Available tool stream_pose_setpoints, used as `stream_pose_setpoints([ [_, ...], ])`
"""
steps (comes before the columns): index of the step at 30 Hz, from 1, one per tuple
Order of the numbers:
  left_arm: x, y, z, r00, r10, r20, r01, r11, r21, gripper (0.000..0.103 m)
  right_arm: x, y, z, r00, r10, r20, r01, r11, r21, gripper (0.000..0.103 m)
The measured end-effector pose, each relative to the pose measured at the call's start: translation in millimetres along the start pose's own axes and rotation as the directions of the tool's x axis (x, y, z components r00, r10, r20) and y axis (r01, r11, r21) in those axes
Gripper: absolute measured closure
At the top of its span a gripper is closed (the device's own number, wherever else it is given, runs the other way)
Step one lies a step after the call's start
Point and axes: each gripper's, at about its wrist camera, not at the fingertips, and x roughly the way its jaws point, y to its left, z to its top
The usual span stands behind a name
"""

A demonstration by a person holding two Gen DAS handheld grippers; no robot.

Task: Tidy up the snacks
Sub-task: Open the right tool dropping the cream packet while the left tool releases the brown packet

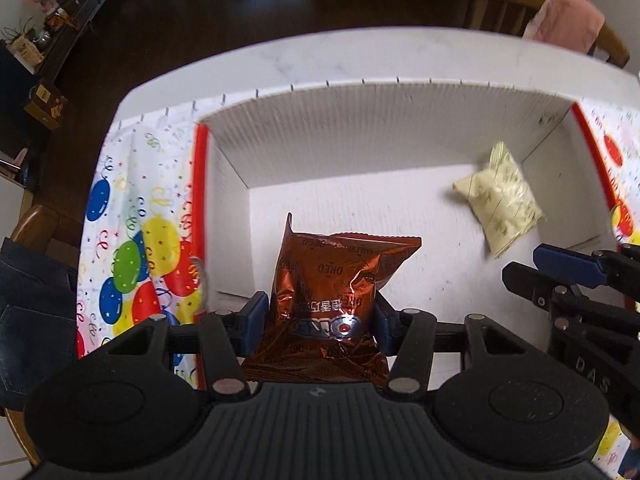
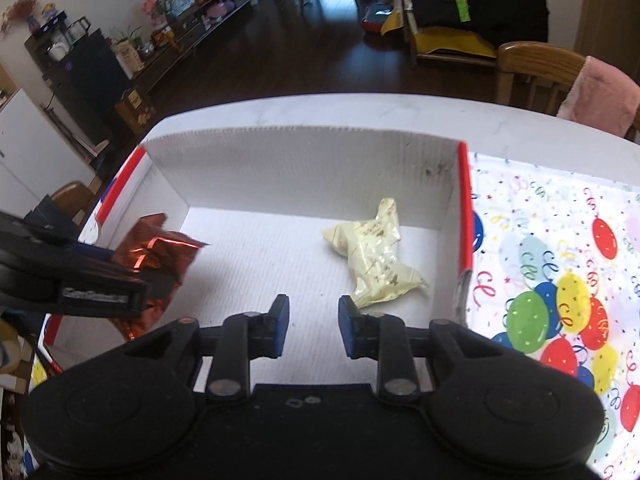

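My left gripper [image 1: 320,320] is shut on a copper-brown Oreo snack bag [image 1: 332,292] and holds it over the near left part of a white corrugated box [image 1: 360,120]. The bag and left gripper also show at the left of the right wrist view [image 2: 156,256]. A pale yellow snack bag [image 2: 376,264] lies on the box floor at the right, also in the left wrist view [image 1: 500,200]. My right gripper [image 2: 313,326] is open and empty, just above the box floor, the yellow bag just beyond its right finger.
The box stands on a white table [image 2: 360,112] with a balloon-print cloth [image 2: 560,280] on both sides. Red-edged box flaps [image 2: 464,208] flank the box. Wooden chairs [image 2: 536,68] with a pink cloth stand behind the table.
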Motion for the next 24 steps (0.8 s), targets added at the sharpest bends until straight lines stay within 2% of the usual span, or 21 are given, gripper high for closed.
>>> stream_pose_setpoints([
  [6,16.4,-6.4,-0.1,0.999,0.016,-0.042,-0.014,0.999,0.031,0.050,6.3,-5.4,-1.1,1.000,0.015,-0.026,-0.015,1.000,-0.015,0.075],
  [10,15.6,-5.9,-1.7,0.999,0.022,-0.042,-0.021,0.999,0.030,0.049,6.1,-3.7,-1.4,0.999,0.019,-0.028,-0.020,0.999,-0.028,0.074],
  [15,3.2,-0.6,-7.6,1.000,0.001,-0.007,-0.001,1.000,0.002,0.048,-1.1,-2.6,-3.8,0.999,0.038,-0.020,-0.039,0.999,-0.027,0.071],
  [24,-39.7,7.2,-29.3,0.992,-0.042,0.116,0.045,0.999,-0.030,0.048,-39.0,10.0,-11.3,0.998,0.044,0.040,-0.043,0.999,-0.016,0.065],
])
